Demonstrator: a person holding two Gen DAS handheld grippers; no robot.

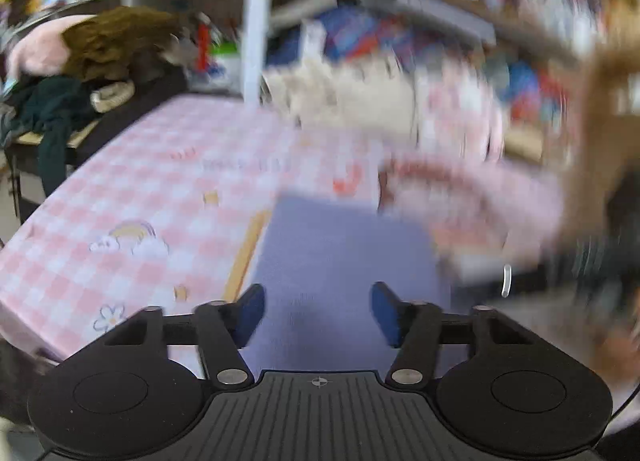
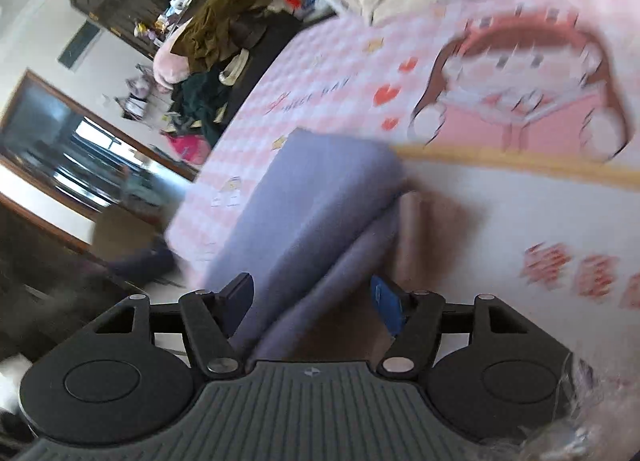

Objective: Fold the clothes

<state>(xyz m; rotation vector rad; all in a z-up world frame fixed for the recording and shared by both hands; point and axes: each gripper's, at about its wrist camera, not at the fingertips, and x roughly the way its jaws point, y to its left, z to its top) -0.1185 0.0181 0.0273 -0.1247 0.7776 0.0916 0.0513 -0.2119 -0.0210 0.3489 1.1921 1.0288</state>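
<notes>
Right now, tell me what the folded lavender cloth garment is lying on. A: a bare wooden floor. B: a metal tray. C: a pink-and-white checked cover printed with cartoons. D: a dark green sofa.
C: in both wrist views the folded lavender cloth garment lies flat on the pink-and-white checked cover, whose printed rainbow, hearts and flowers show around it.

bed: pink checked sheet (image 1: 120,189) | shelves (image 1: 460,13): cluttered | window (image 2: 80,157): bright
</notes>
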